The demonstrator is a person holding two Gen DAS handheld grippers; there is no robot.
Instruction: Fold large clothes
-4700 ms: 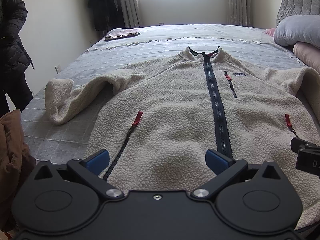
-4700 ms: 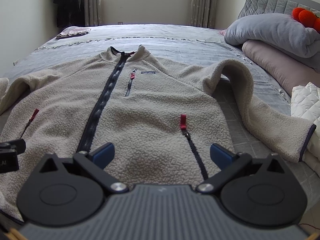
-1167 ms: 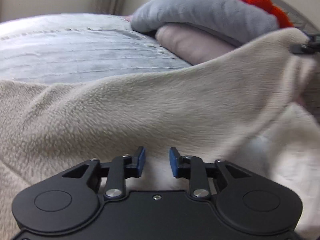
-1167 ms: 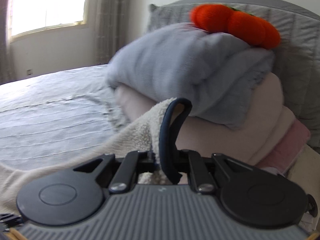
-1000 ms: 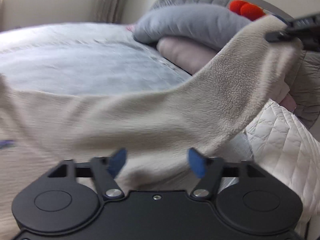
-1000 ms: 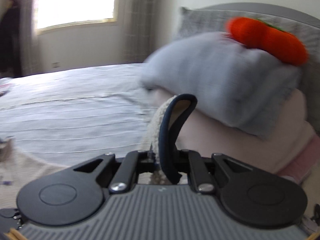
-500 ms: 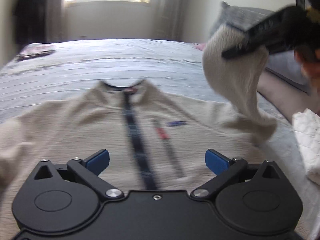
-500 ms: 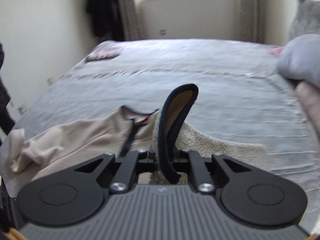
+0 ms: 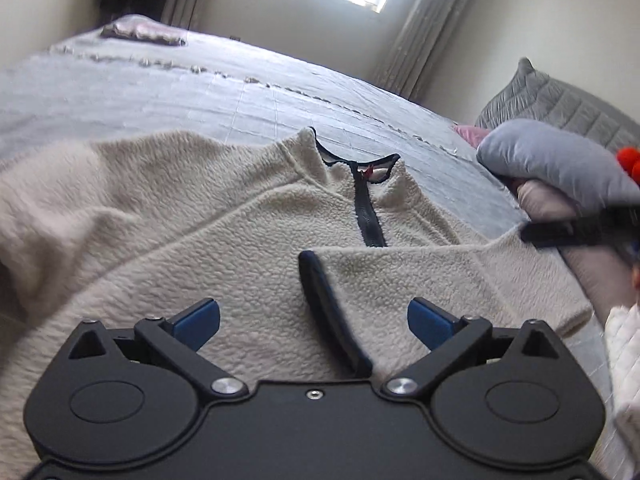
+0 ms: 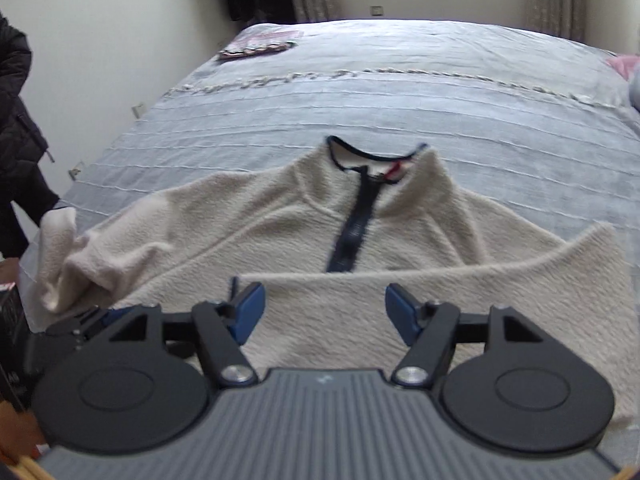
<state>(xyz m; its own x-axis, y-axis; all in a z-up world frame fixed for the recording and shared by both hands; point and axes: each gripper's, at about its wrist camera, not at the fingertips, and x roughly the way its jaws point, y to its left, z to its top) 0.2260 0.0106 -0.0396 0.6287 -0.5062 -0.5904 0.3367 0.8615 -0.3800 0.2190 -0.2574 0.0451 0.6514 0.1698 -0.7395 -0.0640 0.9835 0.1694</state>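
Note:
A cream fleece jacket with a navy zip lies face up on the bed, collar pointing away. Its right sleeve is folded across the chest and ends in a navy cuff. My left gripper hovers over that cuff. Its jaws stand wide and are closing slightly, with the cuff lying between them untouched. My right gripper is above the folded sleeve; its jaws are opening and hold nothing. The other sleeve lies bunched at the left edge of the bed.
Grey and pink pillows are stacked at the right, with a white quilted item below them. A folded cloth lies at the far end of the grey bedspread. A person in a dark coat stands at the left.
The right gripper carried the sleeve cuff from the pillows over the jacket's chest and let it go. The left gripper opened wide and swung back to face the collar.

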